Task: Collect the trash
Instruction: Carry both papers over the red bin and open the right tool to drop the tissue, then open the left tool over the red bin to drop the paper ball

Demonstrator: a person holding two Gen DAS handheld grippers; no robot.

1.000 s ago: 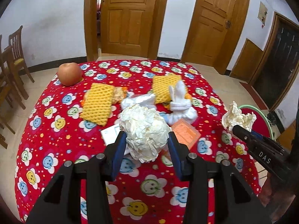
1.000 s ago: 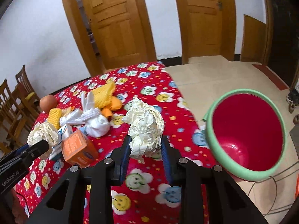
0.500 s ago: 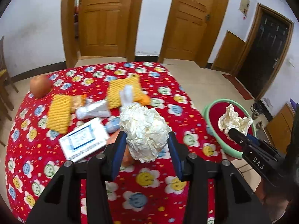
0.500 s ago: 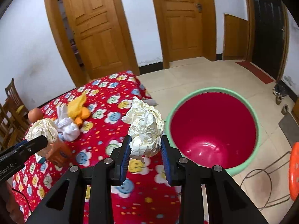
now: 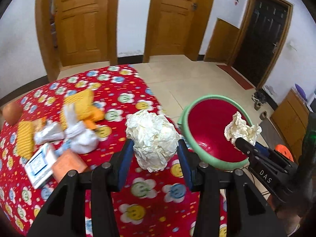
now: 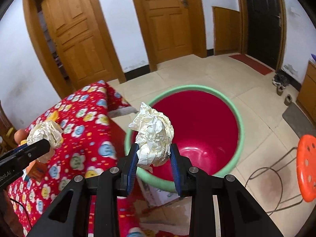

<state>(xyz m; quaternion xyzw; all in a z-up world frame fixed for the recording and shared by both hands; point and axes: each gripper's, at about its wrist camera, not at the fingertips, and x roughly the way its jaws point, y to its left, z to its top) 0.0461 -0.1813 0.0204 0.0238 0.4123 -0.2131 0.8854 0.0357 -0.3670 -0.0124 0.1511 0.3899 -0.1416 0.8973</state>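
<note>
Gripping 2 paper wads (image 5: 153, 140) (1 per tool), red bin (image 6: 240, 130) below

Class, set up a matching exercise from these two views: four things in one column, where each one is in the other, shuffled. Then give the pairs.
1. crumpled white paper ball
2. red bin with green rim
3. orange perforated stool
4. reddish round apple

A. on the tiled floor, beside the table
B. on the flowered red tablecloth
C. gripped in the left tongs
D. right of the bin, on the floor

Pairs: 1-C, 2-A, 3-D, 4-B
</note>
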